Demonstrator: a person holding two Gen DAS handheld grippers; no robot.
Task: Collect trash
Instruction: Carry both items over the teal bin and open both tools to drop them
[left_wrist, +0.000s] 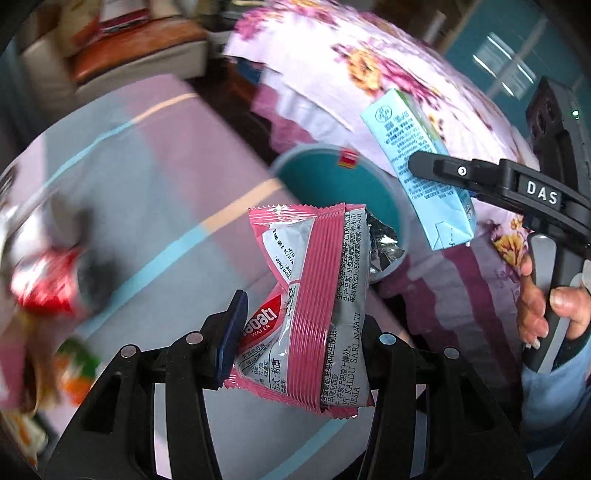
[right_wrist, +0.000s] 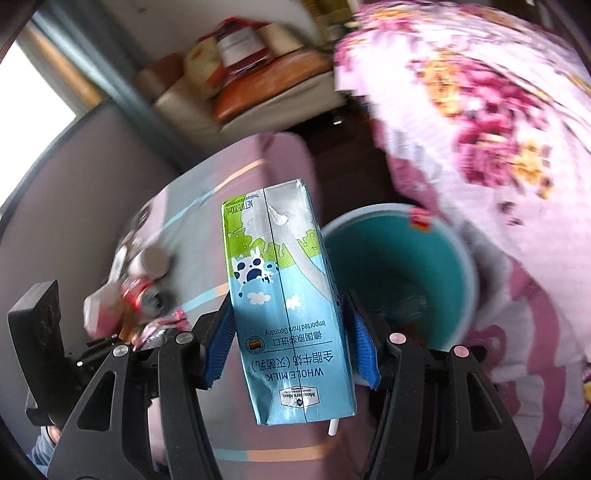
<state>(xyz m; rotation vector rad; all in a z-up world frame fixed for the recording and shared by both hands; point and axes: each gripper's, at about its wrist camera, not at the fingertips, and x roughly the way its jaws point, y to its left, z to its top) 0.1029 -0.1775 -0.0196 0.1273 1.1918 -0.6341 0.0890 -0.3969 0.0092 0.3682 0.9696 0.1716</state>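
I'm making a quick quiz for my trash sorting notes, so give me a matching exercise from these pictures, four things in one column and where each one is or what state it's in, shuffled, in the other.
Things:
1. wafer wrapper
2. milk carton
3. teal bin
4. red can

Places or states:
A. lying on the striped sheet, blurred
B. pinched in the left tongs
C. standing open beside the floral quilt
D. pinched in the right tongs, held upside down

Pairs: 1-B, 2-D, 3-C, 4-A
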